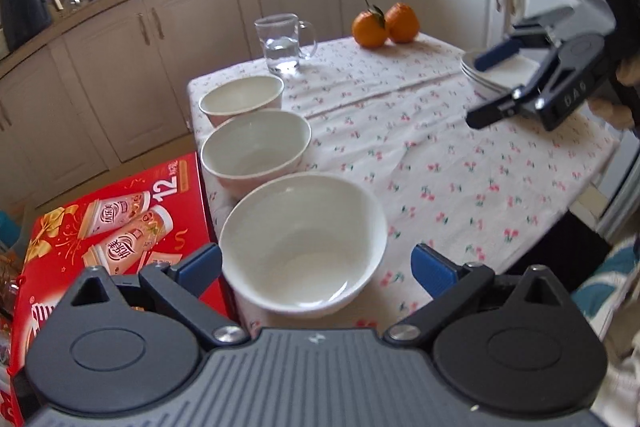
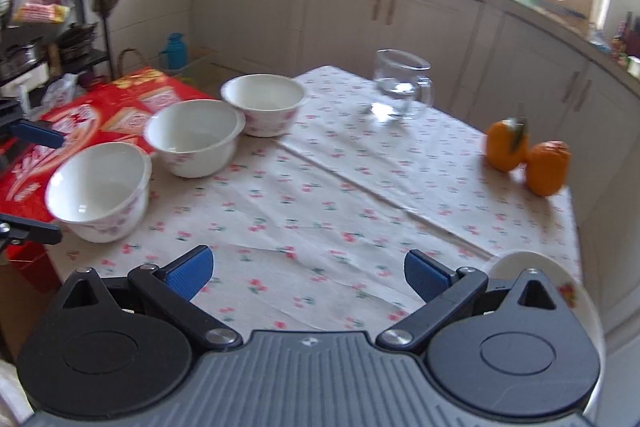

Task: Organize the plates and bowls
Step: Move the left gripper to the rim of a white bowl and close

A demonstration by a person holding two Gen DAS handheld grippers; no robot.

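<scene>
Three white bowls stand in a row along the table's left edge: a near bowl (image 1: pixel 304 243) (image 2: pixel 100 187), a middle bowl (image 1: pixel 256 147) (image 2: pixel 196 135) and a far bowl (image 1: pixel 240 99) (image 2: pixel 264 103). My left gripper (image 1: pixel 316 267) is open, and the near bowl sits just ahead of and between its blue pads, untouched. A stack of white plates (image 1: pixel 474 73) (image 2: pixel 560 287) rests at the table's right edge. My right gripper (image 1: pixel 490 85) (image 2: pixel 308 273) hovers open over the plates, holding nothing. The left gripper's fingers (image 2: pixel 40 135) show at the left edge of the right wrist view.
A glass mug (image 1: pixel 280 43) (image 2: pixel 400 87) holding some water and two oranges (image 1: pixel 384 25) (image 2: pixel 528 155) stand at the far side of the floral tablecloth (image 1: pixel 420 131). A red carton (image 1: pixel 112 227) (image 2: pixel 100 111) sits beside the table's left edge. Kitchen cabinets curve behind.
</scene>
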